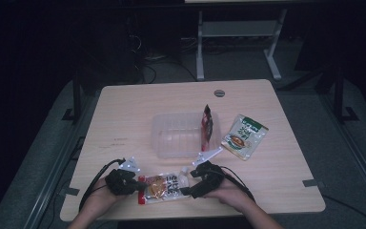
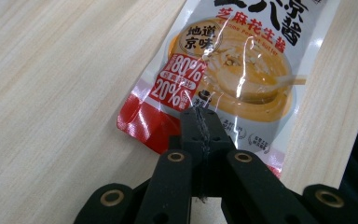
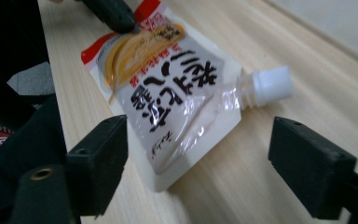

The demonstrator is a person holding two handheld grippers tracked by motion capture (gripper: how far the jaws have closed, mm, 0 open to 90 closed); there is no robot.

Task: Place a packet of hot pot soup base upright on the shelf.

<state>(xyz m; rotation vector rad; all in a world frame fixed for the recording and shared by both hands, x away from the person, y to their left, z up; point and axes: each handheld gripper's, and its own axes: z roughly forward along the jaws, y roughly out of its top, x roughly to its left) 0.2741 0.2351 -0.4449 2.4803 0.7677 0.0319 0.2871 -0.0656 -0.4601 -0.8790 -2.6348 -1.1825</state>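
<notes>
Left gripper (image 1: pixel 140 183) is clamped on the bottom edge of the sesame sauce spout pouch (image 1: pixel 164 187) lying flat at the table's (image 1: pixel 124 109) near edge, right gripper (image 3: pixel 198 154) jaws apart around its capped end, not touching; risk: closing on the slick film skews or pulls the pouch.
</notes>
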